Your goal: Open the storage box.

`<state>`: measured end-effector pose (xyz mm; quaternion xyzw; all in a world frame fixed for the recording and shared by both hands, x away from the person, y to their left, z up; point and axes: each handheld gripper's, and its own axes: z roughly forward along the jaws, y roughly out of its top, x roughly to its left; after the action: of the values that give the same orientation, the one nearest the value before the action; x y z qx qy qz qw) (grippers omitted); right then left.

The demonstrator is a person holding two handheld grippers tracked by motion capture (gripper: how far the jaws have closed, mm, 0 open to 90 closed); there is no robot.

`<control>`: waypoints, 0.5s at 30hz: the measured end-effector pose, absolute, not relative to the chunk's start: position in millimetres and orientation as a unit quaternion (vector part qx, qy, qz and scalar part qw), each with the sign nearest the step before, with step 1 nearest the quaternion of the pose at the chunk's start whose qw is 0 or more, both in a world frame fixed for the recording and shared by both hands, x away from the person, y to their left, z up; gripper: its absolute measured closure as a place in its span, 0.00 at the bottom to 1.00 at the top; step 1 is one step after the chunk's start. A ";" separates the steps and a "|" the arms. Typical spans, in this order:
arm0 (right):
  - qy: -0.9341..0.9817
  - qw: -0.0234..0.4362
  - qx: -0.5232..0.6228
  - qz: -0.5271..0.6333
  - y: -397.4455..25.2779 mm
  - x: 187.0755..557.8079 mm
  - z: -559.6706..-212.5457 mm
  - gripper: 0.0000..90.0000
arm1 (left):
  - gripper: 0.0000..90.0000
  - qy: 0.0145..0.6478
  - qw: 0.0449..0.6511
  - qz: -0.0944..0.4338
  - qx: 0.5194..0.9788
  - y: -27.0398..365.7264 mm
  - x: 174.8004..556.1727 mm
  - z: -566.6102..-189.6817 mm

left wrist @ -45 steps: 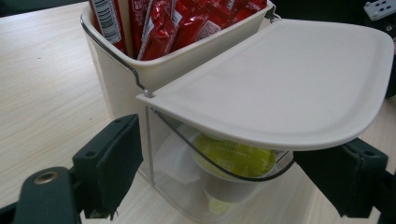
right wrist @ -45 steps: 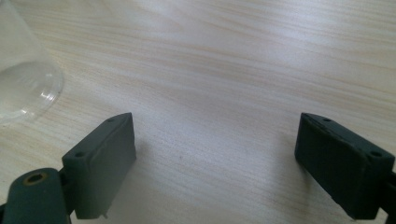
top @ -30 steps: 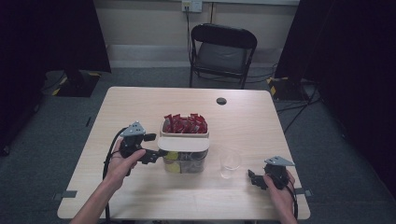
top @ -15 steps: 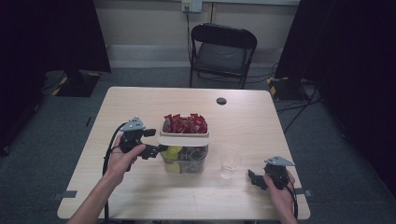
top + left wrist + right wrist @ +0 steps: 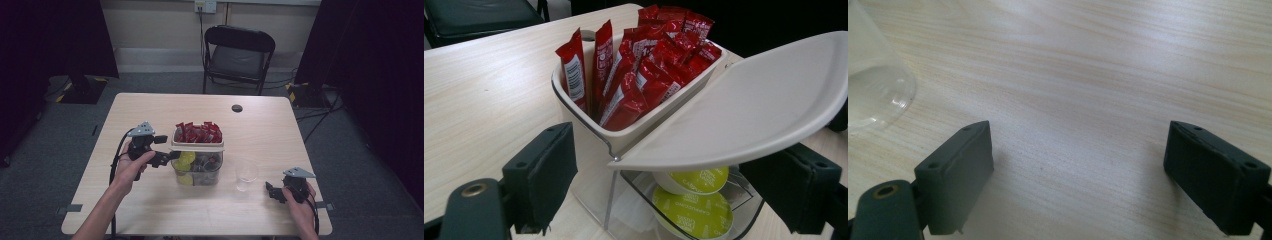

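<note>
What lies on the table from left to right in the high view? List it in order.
left gripper → clear container of red sachets → empty glass → right gripper

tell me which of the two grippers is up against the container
The left gripper: its open fingers flank the container with the red packets. The right gripper rests apart, beyond the clear glass.
</note>
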<state>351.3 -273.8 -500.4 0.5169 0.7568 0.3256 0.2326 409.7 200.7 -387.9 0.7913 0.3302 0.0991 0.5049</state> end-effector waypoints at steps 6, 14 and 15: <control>0.757 0.233 0.517 0.326 -273.8 351.3 -500.4 0.13 | 0.17 0.333 0.507 0.093 0.789 201.6 411.6 -387.6; 0.757 0.233 0.517 0.326 -273.8 351.3 -500.4 0.13 | 0.17 0.337 0.506 0.094 0.789 201.0 414.0 -386.7; 0.757 0.233 0.517 0.326 -273.8 351.3 -500.4 0.13 | 0.17 0.335 0.504 0.097 0.790 200.2 414.2 -385.5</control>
<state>351.3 -273.8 -500.4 0.5168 0.7568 0.3257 0.2326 414.2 200.2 -385.5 0.7901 0.3348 0.0973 0.5042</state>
